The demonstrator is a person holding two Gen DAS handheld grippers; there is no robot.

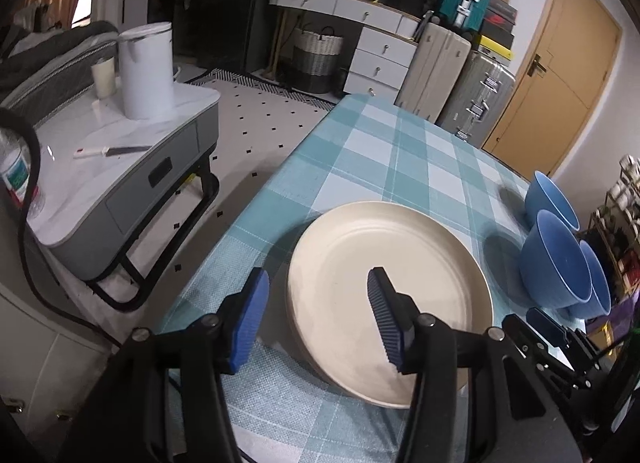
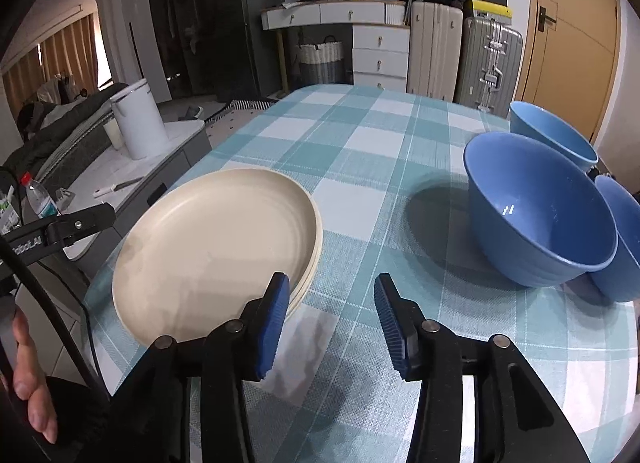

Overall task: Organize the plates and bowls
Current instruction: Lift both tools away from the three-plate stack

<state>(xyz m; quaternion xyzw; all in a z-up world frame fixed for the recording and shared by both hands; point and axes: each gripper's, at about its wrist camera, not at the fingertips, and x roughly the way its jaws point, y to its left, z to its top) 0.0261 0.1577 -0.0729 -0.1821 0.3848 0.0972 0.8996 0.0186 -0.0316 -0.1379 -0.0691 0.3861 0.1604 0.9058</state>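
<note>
A stack of cream plates (image 1: 380, 239) (image 2: 216, 231) lies on the checked tablecloth near the table's left edge. Three blue bowls stand close together at the right: a big near one (image 1: 556, 259) (image 2: 536, 211), one behind it (image 1: 550, 199) (image 2: 552, 135) and one at the far right (image 1: 598, 283) (image 2: 624, 239). My left gripper (image 1: 319, 277) is open, straddling the plates' left rim without pressing on it. My right gripper (image 2: 332, 281) is open over bare cloth just right of the plates, with nothing between its pads.
The table (image 2: 360, 143) drops off at the left to a low grey side table (image 1: 132, 167) with a white kettle (image 1: 146, 71) and a water bottle (image 2: 40, 199). A person's hand (image 2: 32, 383) shows at lower left. Suitcases (image 2: 436, 51) and a door (image 2: 576, 31) stand behind.
</note>
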